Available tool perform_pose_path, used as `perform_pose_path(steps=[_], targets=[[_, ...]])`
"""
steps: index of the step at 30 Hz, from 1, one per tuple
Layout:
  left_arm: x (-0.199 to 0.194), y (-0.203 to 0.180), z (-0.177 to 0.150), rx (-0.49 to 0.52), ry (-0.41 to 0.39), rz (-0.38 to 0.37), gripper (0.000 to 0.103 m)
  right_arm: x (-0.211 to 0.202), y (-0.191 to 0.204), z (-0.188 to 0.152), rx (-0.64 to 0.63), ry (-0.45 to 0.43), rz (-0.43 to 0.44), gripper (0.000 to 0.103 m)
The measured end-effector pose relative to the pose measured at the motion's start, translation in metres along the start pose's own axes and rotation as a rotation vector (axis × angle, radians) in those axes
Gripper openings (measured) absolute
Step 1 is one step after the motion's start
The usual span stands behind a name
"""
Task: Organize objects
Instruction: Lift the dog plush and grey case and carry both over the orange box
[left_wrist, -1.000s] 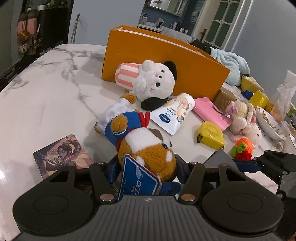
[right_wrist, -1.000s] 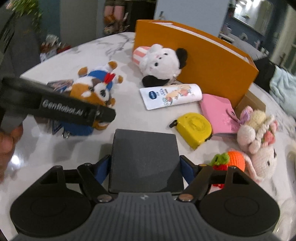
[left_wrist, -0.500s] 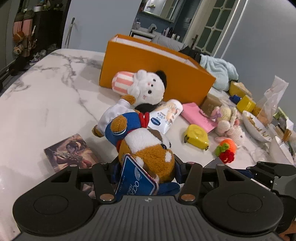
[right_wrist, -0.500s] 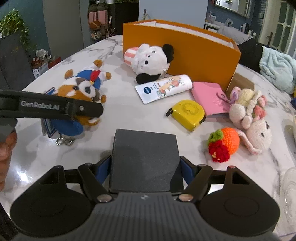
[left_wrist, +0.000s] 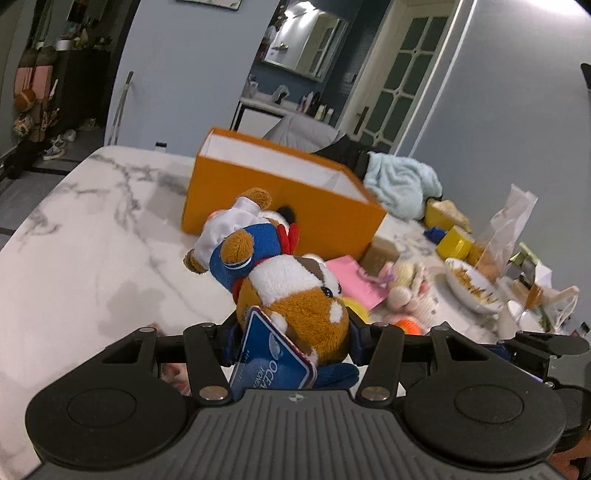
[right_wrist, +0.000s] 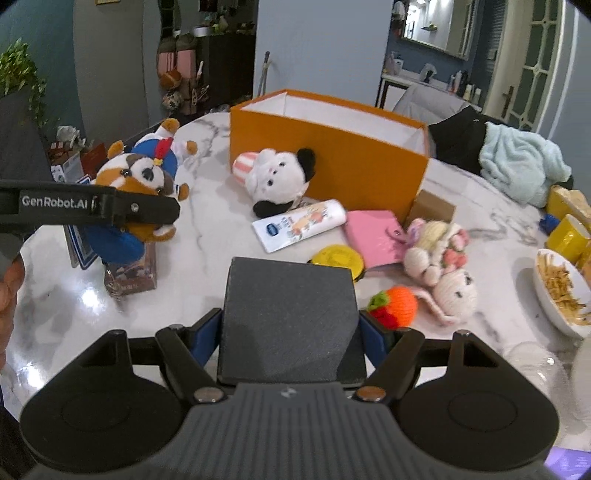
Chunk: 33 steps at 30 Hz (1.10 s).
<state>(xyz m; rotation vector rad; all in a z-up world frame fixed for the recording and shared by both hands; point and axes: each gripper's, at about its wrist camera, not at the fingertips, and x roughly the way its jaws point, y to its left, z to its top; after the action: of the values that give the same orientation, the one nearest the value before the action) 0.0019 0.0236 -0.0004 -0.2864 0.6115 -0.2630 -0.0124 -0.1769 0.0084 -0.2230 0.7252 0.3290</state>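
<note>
My left gripper (left_wrist: 291, 332) is shut on a brown and white plush animal (left_wrist: 295, 291) in a blue outfit with a blue tag, held above the marble table. It also shows in the right wrist view (right_wrist: 136, 184), at the left. My right gripper (right_wrist: 290, 332) is shut on a flat dark grey box (right_wrist: 288, 317), held above the table. The open orange box (right_wrist: 332, 147) stands at the back, white inside. A white plush with a black ear (right_wrist: 275, 177) lies against its front.
On the table (right_wrist: 207, 266) lie a lotion tube (right_wrist: 299, 229), a pink pouch (right_wrist: 373, 236), a yellow tape measure (right_wrist: 338, 258), crochet dolls (right_wrist: 439, 258), an orange crochet fruit (right_wrist: 397, 306), a card (right_wrist: 129, 277) and a bowl of snacks (right_wrist: 561, 291). A light blue towel (right_wrist: 521, 162) lies at the back right.
My left gripper has lifted the brown plush off the table and moved it toward the orange box. My right gripper has risen a little with the dark box.
</note>
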Motion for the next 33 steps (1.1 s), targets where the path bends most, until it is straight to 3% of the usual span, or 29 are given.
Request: perform_pose_path(steps=[8, 14, 19, 25, 29, 33], targets=[[0.026, -0.012, 0.006, 0.007, 0.033, -0.004, 0.062, 0.015, -0.025, 0.006, 0.047, -0.009, 0.003, 0.077], [0.043, -0.021, 0.051, 0.065, -0.007, -0.003, 0.062, 0.036, -0.040, 0.029, 0.065, -0.026, 0.015, 0.077], [0.056, -0.031, 0.112, 0.200, -0.044, 0.014, 0.062, 0.042, -0.058, 0.083, 0.065, -0.096, -0.004, 0.077], [0.082, -0.029, 0.178, 0.309, -0.007, 0.006, 0.062, 0.052, -0.079, 0.169, 0.089, -0.179, -0.018, 0.077], [0.109, -0.025, 0.200, 0.345, 0.023, 0.025, 0.062, 0.076, -0.094, 0.215, 0.164, -0.179, -0.017, 0.077], [0.150, -0.016, 0.203, 0.378, 0.087, 0.075, 0.062, 0.123, -0.108, 0.244, 0.285, -0.113, -0.002, 0.077]])
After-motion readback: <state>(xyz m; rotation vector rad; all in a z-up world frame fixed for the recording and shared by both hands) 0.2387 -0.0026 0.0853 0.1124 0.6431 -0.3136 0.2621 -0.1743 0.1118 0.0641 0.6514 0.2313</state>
